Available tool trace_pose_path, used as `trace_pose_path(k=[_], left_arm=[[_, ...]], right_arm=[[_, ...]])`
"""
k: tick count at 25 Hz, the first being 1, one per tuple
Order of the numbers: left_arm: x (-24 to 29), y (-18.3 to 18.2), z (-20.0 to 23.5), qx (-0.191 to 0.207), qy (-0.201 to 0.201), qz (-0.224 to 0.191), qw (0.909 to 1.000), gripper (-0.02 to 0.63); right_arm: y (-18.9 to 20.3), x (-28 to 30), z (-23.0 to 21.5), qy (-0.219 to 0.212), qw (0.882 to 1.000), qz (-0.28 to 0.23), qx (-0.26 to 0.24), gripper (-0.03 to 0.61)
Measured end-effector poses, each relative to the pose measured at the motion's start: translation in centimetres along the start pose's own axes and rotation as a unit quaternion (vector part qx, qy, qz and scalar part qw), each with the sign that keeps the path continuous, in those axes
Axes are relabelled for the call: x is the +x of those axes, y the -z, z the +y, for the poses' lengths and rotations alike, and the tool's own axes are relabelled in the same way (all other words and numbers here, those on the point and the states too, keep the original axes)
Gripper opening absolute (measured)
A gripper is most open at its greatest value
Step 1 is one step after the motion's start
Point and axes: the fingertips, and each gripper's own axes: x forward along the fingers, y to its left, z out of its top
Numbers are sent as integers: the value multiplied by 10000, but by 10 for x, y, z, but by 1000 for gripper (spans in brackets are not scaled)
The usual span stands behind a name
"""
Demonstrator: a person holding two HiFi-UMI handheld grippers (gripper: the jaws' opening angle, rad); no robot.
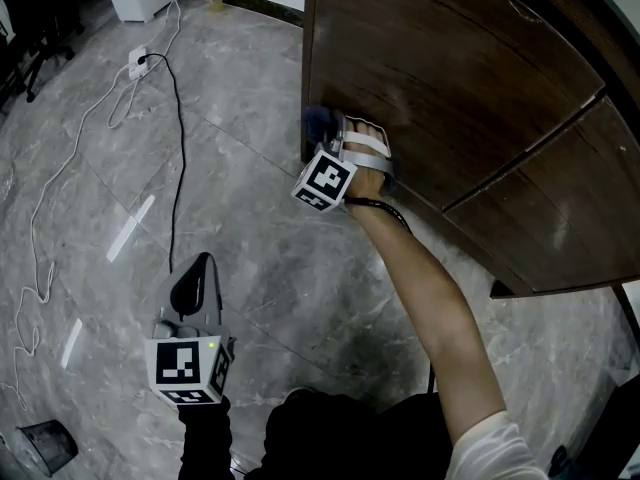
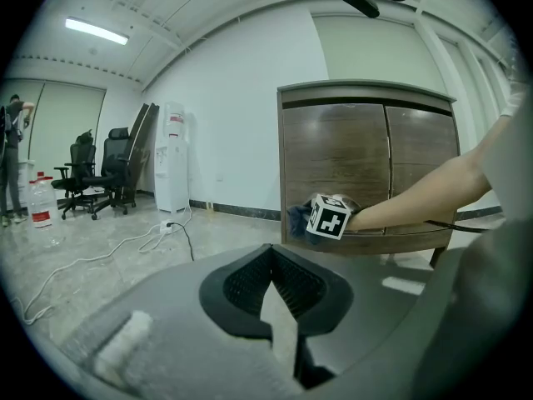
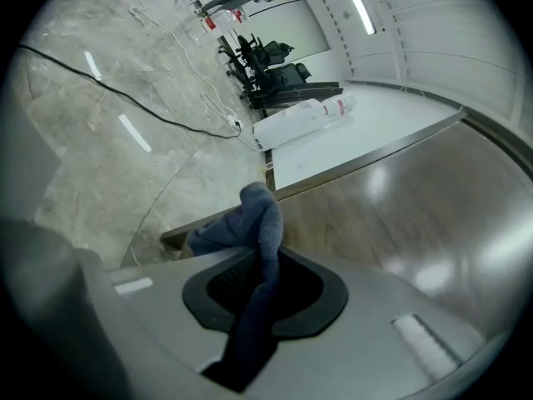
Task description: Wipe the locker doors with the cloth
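Right arm outstretched, the right gripper (image 1: 325, 130) clamps a blue cloth (image 3: 259, 217) at the lower left corner of the locker door (image 1: 440, 78). The left gripper (image 1: 196, 280) hangs low, closed and empty.

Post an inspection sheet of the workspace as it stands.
Surface: grey tiled floor; brown locker doors, closed.
Job's things: blue cloth against the left door near its outer edge.
Clutter: small dark bin on the floor.
Grippers: right tongs shut on the cloth; left tongs shut, empty, away from the locker.
Cables: black cable and white cable across the floor; power strip.
Surroundings: water dispenser, office chairs, water bottles, a person far off.
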Motion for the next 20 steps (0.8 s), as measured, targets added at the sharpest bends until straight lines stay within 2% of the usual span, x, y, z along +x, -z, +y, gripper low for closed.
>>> trace_pose_path(k=[3,6,9,15,20], left_arm=[[0,3,2,-21,2,23,10000,4],[0,7,5,-79,-19,90,9999,4],[-1,7,6,-54,-49,41,10000,3],[-1,-5,-5,-81,69,-123,9999,4],[-7,-21,-17,-57,183,-252,9995,3]], right_arm=[[-2,11,15,-163,9996,135,174,52],[-5,14,12,-226,9993,140,272,52],[-14,6,-12,-27,9998,-12,179,52],[-54,-27,-122,743,9944,-710,230,51],[-83,-61,-232,1478,9838,-1005,133,51]])
